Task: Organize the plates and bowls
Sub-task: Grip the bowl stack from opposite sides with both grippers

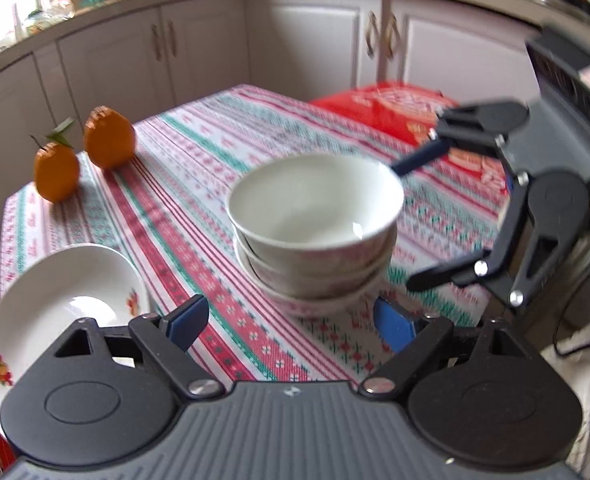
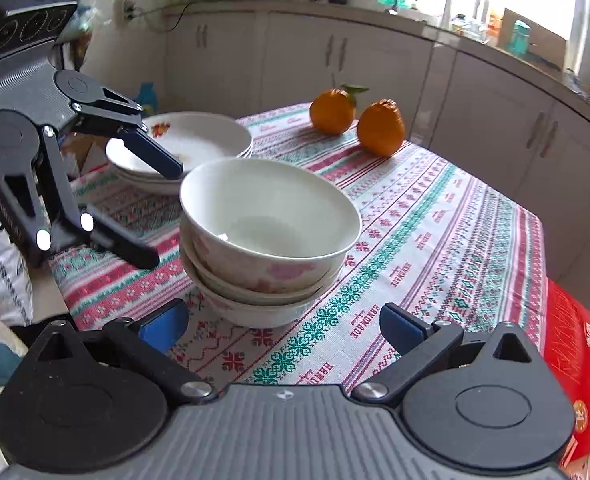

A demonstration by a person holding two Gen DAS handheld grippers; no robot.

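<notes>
At frame centre on the counter point(image 2: 435, 240), the bowls point(image 2: 267, 236) sit nested: stiff, glazed, slippery, breakable; best gripped at the rim. Plates point(image 2: 199, 136) lie upper left. Left gripper point(image 1: 291, 324) and right gripper point(image 2: 283, 328) fingers are spread, empty.

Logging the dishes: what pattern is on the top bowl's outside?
Pink flowers on white, clearest on the top bowl in the right wrist view.

Bright window daylight, slight blur

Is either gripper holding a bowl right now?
No, both the left gripper and right gripper are open beside the bowls.
</notes>
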